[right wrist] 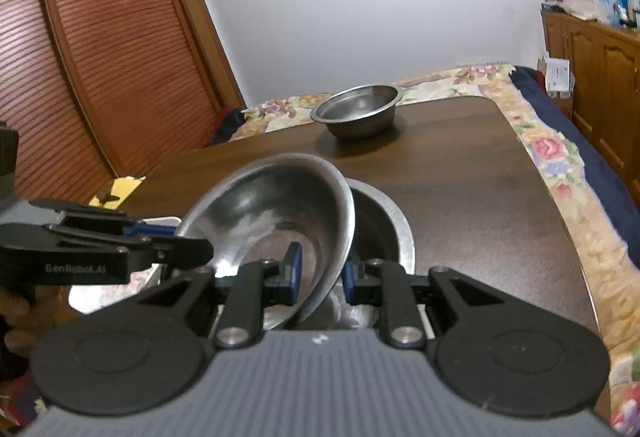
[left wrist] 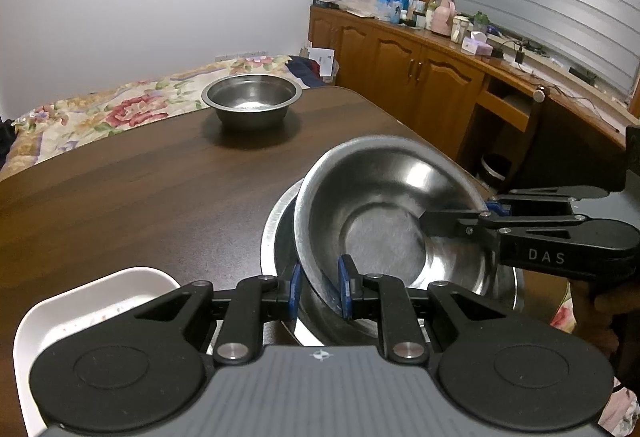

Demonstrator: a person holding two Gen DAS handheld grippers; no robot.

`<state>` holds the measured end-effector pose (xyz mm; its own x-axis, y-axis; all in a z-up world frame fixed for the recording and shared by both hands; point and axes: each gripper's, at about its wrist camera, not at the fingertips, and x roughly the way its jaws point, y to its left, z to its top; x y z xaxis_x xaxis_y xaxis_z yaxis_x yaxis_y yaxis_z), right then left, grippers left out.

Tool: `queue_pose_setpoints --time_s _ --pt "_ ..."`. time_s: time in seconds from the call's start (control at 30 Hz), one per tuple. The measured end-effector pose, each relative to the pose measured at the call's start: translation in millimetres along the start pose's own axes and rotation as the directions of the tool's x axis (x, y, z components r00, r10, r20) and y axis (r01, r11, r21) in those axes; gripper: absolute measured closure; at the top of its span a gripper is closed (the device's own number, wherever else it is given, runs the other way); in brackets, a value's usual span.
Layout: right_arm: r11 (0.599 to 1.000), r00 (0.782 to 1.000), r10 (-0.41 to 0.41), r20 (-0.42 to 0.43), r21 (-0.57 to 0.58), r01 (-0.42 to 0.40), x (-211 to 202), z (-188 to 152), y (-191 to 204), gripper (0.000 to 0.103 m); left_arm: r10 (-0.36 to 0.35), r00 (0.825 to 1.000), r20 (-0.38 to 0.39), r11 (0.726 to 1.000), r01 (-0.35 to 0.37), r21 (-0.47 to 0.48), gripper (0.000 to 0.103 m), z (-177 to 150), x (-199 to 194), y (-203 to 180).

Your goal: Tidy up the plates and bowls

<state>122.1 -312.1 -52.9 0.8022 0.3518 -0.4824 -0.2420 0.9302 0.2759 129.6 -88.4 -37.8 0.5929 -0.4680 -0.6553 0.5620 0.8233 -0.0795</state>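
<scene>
A steel bowl [left wrist: 376,213] is held tilted above a larger steel bowl [left wrist: 276,233] on the dark wooden table [left wrist: 140,189]. My left gripper [left wrist: 320,287] straddles the tilted bowl's near rim, one blue pad on each side. My right gripper [right wrist: 320,273] grips the opposite rim [right wrist: 340,237] and shows in the left wrist view [left wrist: 486,211]. My left gripper shows in the right wrist view [right wrist: 176,239]. A second steel bowl [left wrist: 252,103] stands upright at the table's far edge; it also shows in the right wrist view [right wrist: 356,111]. A white dish [left wrist: 92,301] lies near left.
A bed with a floral cover [left wrist: 104,109] lies beyond the table. Wooden cabinets [left wrist: 400,65] with bottles and clutter run along the right wall. A slatted wooden wardrobe [right wrist: 100,57] stands to the left in the right wrist view.
</scene>
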Motion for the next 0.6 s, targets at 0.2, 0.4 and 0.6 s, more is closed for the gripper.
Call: queue_pose_setpoints --time_s 0.2,0.4,0.6 --pt "0.996 0.999 -0.048 0.011 -0.073 0.048 1.0 0.3 3.3 0.09 0.005 1.0 0.001 1.0 -0.005 -0.011 0.082 -0.9 1.4 4.3" --pt "0.986 0.997 -0.078 0.009 -0.147 0.078 1.4 -0.2 8.2 0.092 0.003 1.0 0.005 1.0 -0.003 -0.02 0.082 -0.5 1.8 4.9" --pt "0.976 0.996 -0.09 -0.005 -0.197 0.087 1.5 0.8 11.6 0.093 0.007 1.0 0.018 0.999 -0.006 -0.033 0.083 -0.8 -1.0 6.5"
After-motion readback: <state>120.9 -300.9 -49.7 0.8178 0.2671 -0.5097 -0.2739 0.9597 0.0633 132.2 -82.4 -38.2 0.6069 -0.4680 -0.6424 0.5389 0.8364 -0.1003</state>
